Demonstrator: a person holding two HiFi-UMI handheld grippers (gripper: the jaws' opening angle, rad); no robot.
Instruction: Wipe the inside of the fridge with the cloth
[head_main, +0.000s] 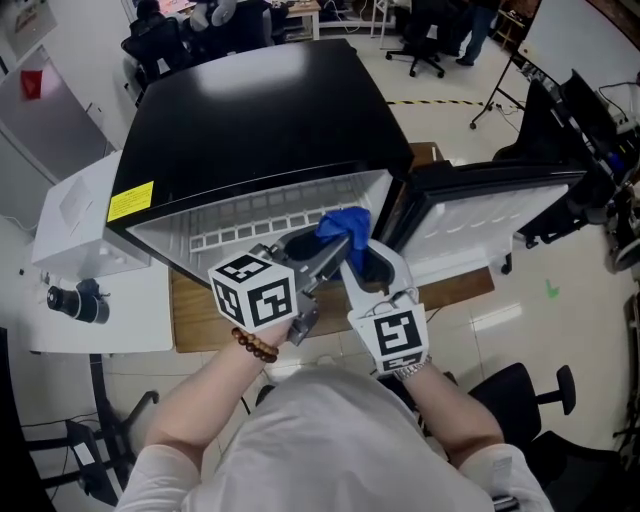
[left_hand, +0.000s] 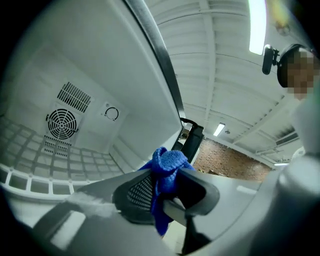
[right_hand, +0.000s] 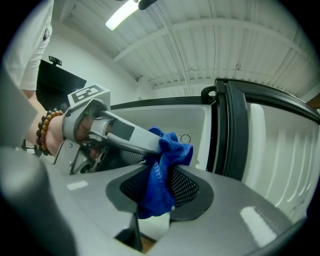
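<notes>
Pinching the same blue cloth, both tongs meet tip to tip at the mouth of the fridge. The left gripper has its jaws narrow on the bunched top of the cloth, and the right gripper is likewise closed on it, with the cloth's free end hanging below its pads. We judge the right one's hold the looser, though the pads look pressed on the fabric.

From the tongs, the work lies straight ahead and farther off: the white interior wall opens just beyond the cloth, wider left to right than deep. The cloth is wadded, its long axis running down between the jaws, not spread flat. Neither hand is nearer, since both are on it. The left gripper looks right into the cavity, at the fan grille and a round dial on the back wall, so we judge it better lined up to carry the cloth in. The right gripper faces the open door on the right.

Of writing, we find a yellow label at the fridge top's near left edge, too small to read. The marker cubes bear only black and white patterns.
</notes>
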